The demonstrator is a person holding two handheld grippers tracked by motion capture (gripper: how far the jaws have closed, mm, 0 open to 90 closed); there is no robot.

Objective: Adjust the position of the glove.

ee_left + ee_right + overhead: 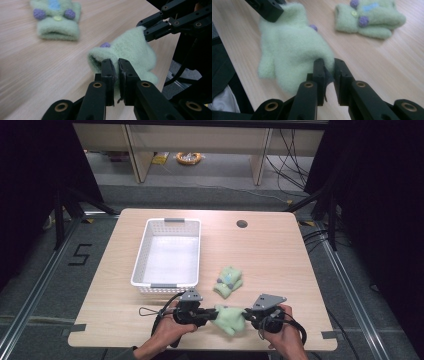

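I have the left tongs (116, 65) clenched on the cuff edge of a pale green mitten (130, 47), a thin fold of fleece pinched between the black jaws at the lower middle of the left gripper view. My right tongs (328, 65) are clamped on the opposite edge of the same mitten (292, 47), low in the centre of the right gripper view. In the high view the mitten (229, 318) hangs stretched between the two at the bottom centre of the frame, above the near edge of the bench (280, 255).

To do this well, I judge I should keep both pinches firm and move the two hands together, holding the fleece lightly taut without tugging, since each bite is shallow and could slip off the soft edge. Lifting evenly should stop the thumb end from dragging on the wood.

My left hand (167, 330) and right hand (285, 332) enter from the bottom edge, forearms angled inward, tongs pointing toward each other and roughly level.

Further out, a second mitten (228, 281) with purple bobbles lies flat just above, right of centre, and a white basket (145, 251) stands in the upper left part of the bench, well apart from the held mitten
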